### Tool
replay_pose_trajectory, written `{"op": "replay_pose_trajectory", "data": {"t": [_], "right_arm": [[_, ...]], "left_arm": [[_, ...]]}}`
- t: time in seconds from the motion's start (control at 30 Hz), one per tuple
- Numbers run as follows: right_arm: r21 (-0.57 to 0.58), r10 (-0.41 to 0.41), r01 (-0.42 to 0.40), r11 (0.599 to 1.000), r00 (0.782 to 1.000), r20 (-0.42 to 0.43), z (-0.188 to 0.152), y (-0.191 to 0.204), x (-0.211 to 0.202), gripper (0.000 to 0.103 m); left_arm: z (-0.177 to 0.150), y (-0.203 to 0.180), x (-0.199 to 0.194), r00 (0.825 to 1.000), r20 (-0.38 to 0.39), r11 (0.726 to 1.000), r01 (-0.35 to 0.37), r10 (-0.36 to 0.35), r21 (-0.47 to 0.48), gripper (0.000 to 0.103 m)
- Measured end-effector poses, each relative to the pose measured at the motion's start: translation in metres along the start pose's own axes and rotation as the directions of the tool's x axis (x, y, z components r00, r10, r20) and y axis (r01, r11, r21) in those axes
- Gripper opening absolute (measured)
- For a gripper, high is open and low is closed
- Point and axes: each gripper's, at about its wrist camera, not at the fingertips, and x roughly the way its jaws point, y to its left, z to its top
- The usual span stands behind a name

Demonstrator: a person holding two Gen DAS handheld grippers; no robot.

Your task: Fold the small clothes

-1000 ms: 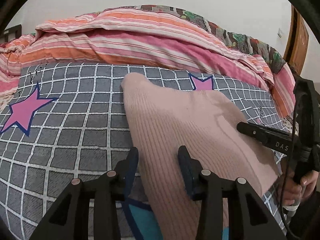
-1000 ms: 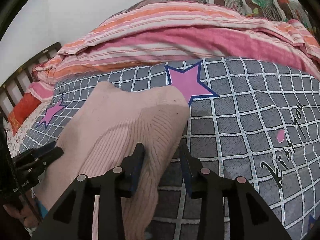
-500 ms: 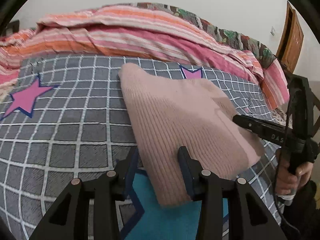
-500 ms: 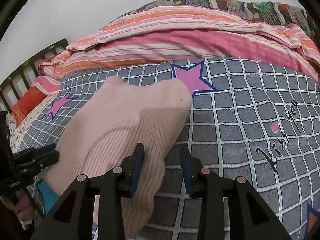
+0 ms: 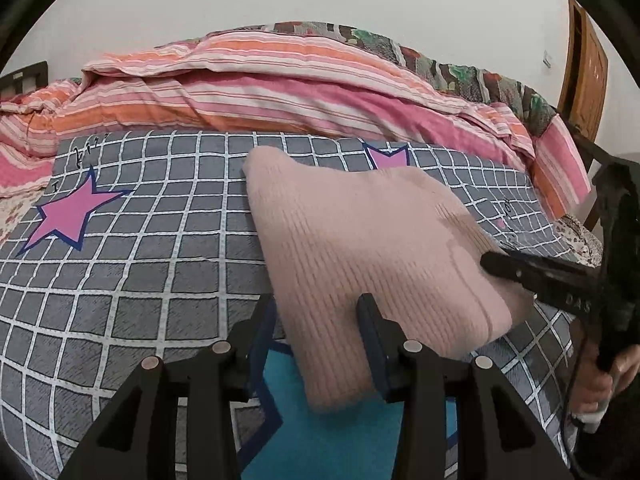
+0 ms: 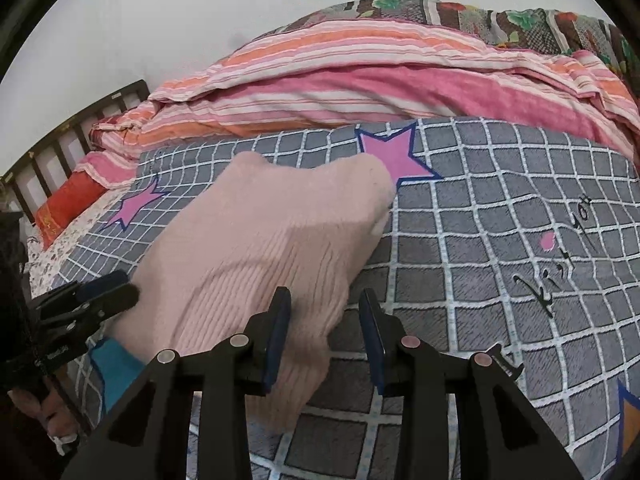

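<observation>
**Bringing the near edge over evenly**

Left wrist view: my left tongs stand parted with the near left corner of the pink knit between the fingers; whether they actually pinch it I cannot tell. The knit lies on the checked bed cover, its far edge flat. My right tongs reach in at the knit's right edge.

Right wrist view: my right tongs are parted too, and the knit drapes past the left finger only. I judge the fold is under way. To do it well I should close on both corners, lift level, and lay them square on the far edge without dragging.
</observation>
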Motion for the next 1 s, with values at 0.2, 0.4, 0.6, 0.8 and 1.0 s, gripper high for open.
{"op": "replay_pose_trajectory", "data": {"t": [0.2,0.4,0.6,0.8,1.0], "right_arm": [[-0.007,-0.005,0.005,1.0,1.0,-0.023,-0.011,0.004,0.008,0.025],[0.02,0.045,-0.047,0.999,0.997,0.057,-0.011,0.0,-0.005,0.005],[0.041,-0.005,0.005,0.999,1.0,-0.009,-0.009,-0.008,0.011,0.006],[0.077,0.043,-0.045,0.996,0.999,0.024,0.0,-0.009,0.006,0.014],[0.093,0.033,-0.035,0.995,0.999,0.019,0.004,-0.007,0.016,0.016]], "left_arm": [[0.0,-0.007,0.003,1.0,-0.002,1.0,-0.014,0.014,0.017,0.041],[0.002,0.002,-0.01,0.999,0.049,1.0,-0.01,0.01,-0.006,0.04],[0.006,0.017,-0.005,1.0,0.029,0.997,-0.004,0.006,-0.072,0.04],[0.005,0.014,0.003,1.0,0.006,0.997,-0.027,0.027,-0.066,0.044],[0.008,0.018,0.005,0.999,0.032,0.995,-0.004,0.007,-0.095,0.045]]}}
